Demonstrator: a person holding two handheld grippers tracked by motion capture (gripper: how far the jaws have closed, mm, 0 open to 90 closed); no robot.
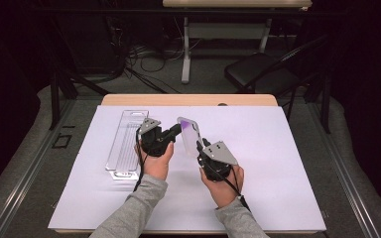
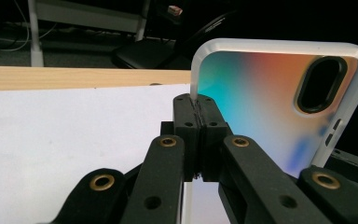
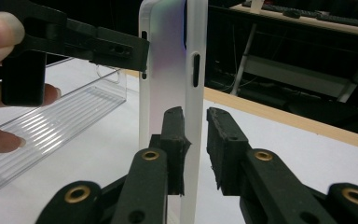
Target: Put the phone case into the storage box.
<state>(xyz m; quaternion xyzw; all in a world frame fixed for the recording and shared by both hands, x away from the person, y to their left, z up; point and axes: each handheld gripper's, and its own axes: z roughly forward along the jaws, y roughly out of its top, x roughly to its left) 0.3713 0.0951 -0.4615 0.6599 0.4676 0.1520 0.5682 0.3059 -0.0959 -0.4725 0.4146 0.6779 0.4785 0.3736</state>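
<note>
A translucent phone case (image 1: 189, 134) with an iridescent purple back stands upright above the white mat. My left gripper (image 1: 178, 130) is shut on its upper side rim; in the left gripper view the jaws (image 2: 197, 107) pinch the rim beside the case's colourful back (image 2: 261, 107) and its camera cut-out. My right gripper (image 1: 200, 146) sits at the case's near lower end. In the right gripper view its jaws (image 3: 196, 121) stand open on either side of the white rim (image 3: 196, 42). The left gripper (image 3: 140, 51) shows there too, clamped on the case's far edge.
A long clear plastic tray (image 1: 126, 144) lies on the white mat (image 1: 278, 163) to the left of my left hand, ribbed inside (image 3: 51, 126). The wooden table edge (image 1: 188, 99) runs behind. Beyond the table are a black chair (image 1: 258, 69), cables and a desk frame.
</note>
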